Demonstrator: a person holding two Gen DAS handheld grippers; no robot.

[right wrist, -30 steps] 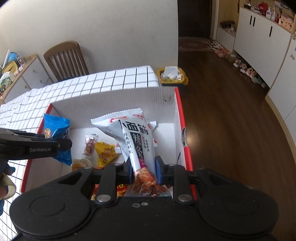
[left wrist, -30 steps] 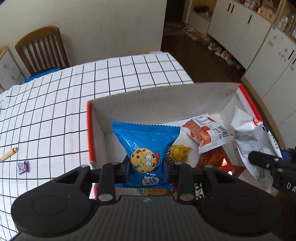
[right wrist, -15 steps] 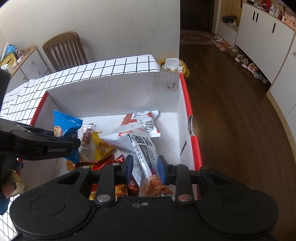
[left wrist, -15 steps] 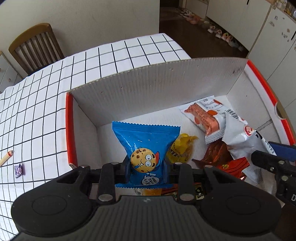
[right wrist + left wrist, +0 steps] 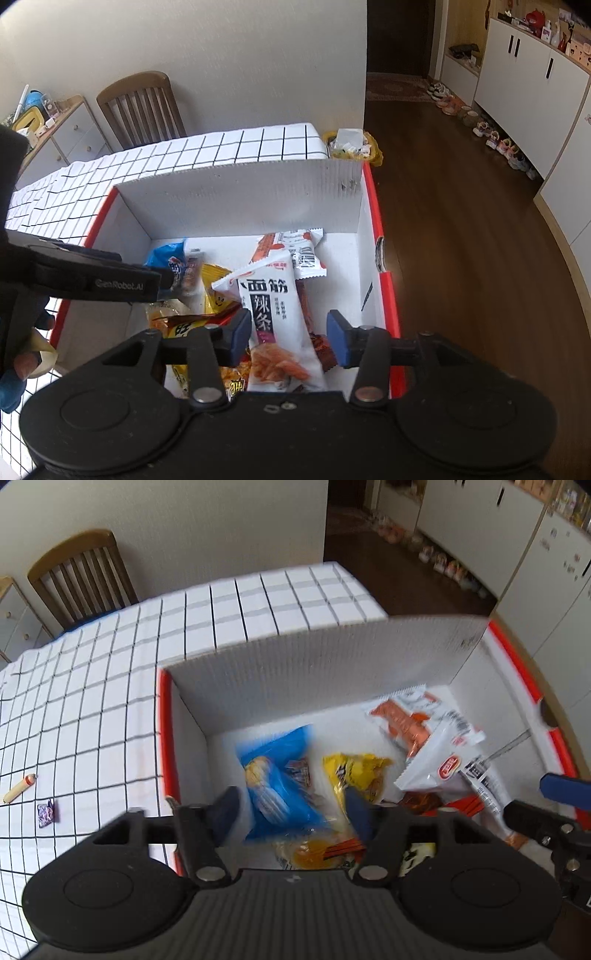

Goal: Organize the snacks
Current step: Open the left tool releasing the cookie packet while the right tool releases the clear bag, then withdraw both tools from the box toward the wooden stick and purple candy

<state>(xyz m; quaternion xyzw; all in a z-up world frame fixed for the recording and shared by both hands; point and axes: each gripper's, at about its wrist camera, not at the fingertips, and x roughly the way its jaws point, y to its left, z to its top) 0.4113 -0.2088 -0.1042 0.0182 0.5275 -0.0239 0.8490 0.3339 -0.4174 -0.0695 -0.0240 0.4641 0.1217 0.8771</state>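
Both jaws gape wide over the box (image 5: pixel 369 206), left gripper (image 5: pixel 291 808) above the blue pack (image 5: pixel 280 775) and right gripper (image 5: pixel 290 334) above the white pack (image 5: pixel 273 314), each lying loose inside: release step, withdrawal and fetching table sweets (image 5: pixel 46 812) likely next.

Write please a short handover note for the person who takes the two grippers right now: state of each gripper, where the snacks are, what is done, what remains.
Left gripper: open, holds nothing, above the blue cookie packet, which lies in the box.
Right gripper: open, holds nothing; the white spicy-strip packet lies between its fingers on the pile.
Done: both packets are in the box with the other snacks.
Left: a small purple candy and a stick-shaped item lie on the checked tablecloth, outside the box.
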